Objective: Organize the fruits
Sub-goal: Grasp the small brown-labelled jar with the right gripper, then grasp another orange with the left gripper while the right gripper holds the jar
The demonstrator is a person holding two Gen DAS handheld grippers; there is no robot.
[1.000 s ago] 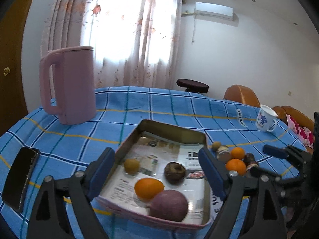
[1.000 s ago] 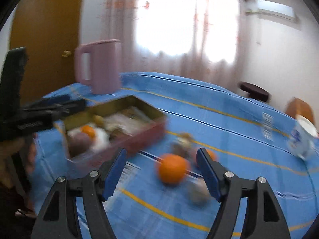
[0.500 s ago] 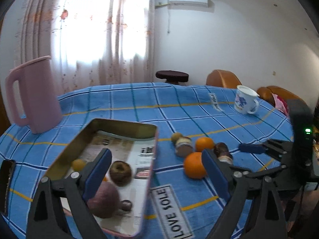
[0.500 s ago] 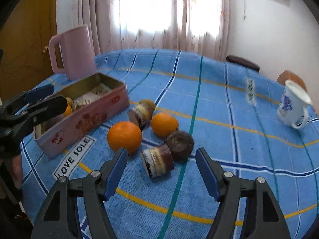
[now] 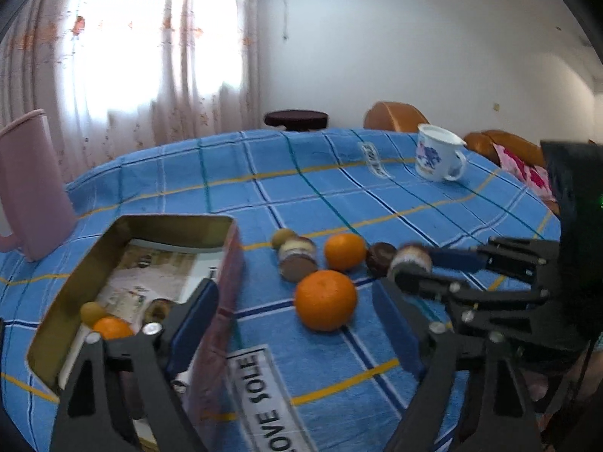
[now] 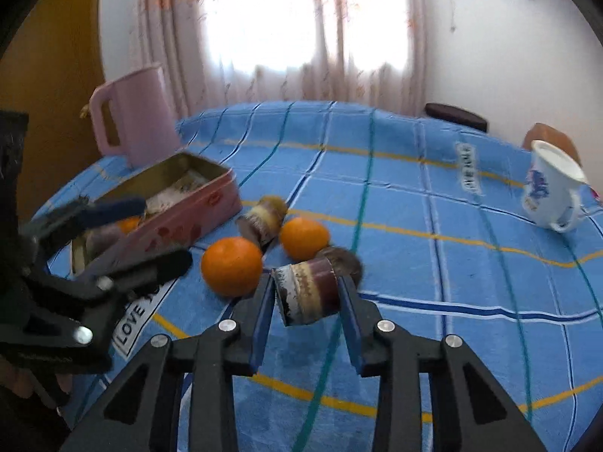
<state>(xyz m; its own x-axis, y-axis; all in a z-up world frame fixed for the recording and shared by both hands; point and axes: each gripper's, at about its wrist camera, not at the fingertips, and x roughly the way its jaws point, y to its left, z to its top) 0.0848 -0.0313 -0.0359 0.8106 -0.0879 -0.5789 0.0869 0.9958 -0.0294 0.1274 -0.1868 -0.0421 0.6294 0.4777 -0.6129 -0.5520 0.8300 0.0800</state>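
Observation:
A pink tin box (image 5: 226,275) (image 6: 196,222) holds an orange (image 5: 111,327), a small yellow fruit (image 5: 92,310) and darker fruits. On the blue checked cloth lie two oranges (image 5: 326,299) (image 5: 345,250) (image 6: 231,265) (image 6: 303,237), a dark round fruit (image 5: 380,258) (image 6: 341,260), a small yellow-brown fruit (image 5: 282,237) and a layered cup (image 5: 297,256) (image 6: 262,222). My right gripper (image 6: 305,290) is shut on a second layered cup (image 6: 307,290) (image 5: 410,260). My left gripper (image 5: 297,320) is open and empty, by the near orange and the tin's wall.
A pink pitcher (image 5: 26,188) (image 6: 132,124) stands behind the tin. A white mug with a blue pattern (image 5: 439,158) (image 6: 552,188) sits at the far right. Cloth labels read LOVE SOLE (image 5: 271,406). Chairs (image 5: 399,115) and a stool (image 5: 296,118) stand beyond the table.
My right gripper moved forward and closed on the layered cup that lay between its fingers. My left gripper swung right, from over the tin toward the loose fruits.

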